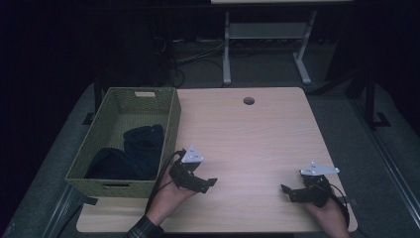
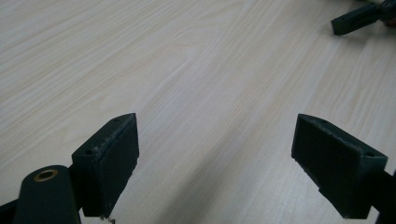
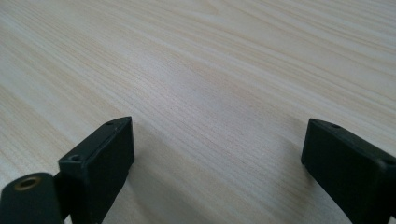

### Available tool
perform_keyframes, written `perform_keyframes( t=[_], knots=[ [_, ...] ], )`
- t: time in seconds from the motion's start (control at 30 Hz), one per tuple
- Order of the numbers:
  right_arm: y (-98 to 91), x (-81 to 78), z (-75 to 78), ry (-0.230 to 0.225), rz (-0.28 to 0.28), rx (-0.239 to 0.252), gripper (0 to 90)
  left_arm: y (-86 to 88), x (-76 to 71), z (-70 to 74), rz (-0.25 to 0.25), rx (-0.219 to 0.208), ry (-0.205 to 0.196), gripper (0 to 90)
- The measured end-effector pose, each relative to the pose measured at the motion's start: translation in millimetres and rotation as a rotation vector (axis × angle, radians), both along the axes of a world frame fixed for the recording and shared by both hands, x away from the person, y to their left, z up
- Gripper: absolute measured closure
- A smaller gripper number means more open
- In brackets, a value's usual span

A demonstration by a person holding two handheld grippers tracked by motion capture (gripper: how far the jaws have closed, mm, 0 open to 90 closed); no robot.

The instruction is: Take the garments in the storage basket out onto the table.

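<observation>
Both the left hand-held gripper (image 1: 210,182) and right hand-held gripper (image 1: 286,191) gape wide over the bare worktop (image 1: 247,139); a basket (image 1: 171,124) beside the left holds what seems dark cloth (image 1: 143,144).

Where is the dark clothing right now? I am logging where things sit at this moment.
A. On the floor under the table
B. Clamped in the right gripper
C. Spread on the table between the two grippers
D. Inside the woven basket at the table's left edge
D: in the high view the dark clothing lies bunched inside the green woven basket, while both gripper views show open jaws over bare wooden table.
</observation>
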State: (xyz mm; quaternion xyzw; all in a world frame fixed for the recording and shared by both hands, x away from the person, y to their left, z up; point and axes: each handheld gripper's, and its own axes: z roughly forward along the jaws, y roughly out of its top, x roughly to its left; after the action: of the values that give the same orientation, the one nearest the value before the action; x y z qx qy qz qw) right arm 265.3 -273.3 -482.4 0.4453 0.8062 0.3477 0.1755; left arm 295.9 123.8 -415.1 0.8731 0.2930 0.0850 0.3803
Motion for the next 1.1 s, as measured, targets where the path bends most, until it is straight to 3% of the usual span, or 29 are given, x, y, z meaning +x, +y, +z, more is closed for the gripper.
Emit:
perform_keyframes(
  t=[0.3,0.53,0.6,1.1],
  knots=[
    [0.0,-0.9,0.0,-0.001,0.003,0.000,9.3,-0.3,2.9,11.2,-0.009,-0.018,0.013,14.6],
    [0.1,-1.5,0.1,0.000,0.004,-0.001,9.3,0.5,7.7,25.8,-0.017,-0.030,-0.001,14.6],
    [0.2,-1.6,0.1,0.000,0.003,0.000,9.3,2.0,10.6,29.3,-0.024,-0.057,0.014,14.6],
    [0.2,-3.1,0.2,0.001,0.004,0.001,9.2,2.3,22.0,47.6,-0.059,-0.055,-0.011,14.7]
  ],
)
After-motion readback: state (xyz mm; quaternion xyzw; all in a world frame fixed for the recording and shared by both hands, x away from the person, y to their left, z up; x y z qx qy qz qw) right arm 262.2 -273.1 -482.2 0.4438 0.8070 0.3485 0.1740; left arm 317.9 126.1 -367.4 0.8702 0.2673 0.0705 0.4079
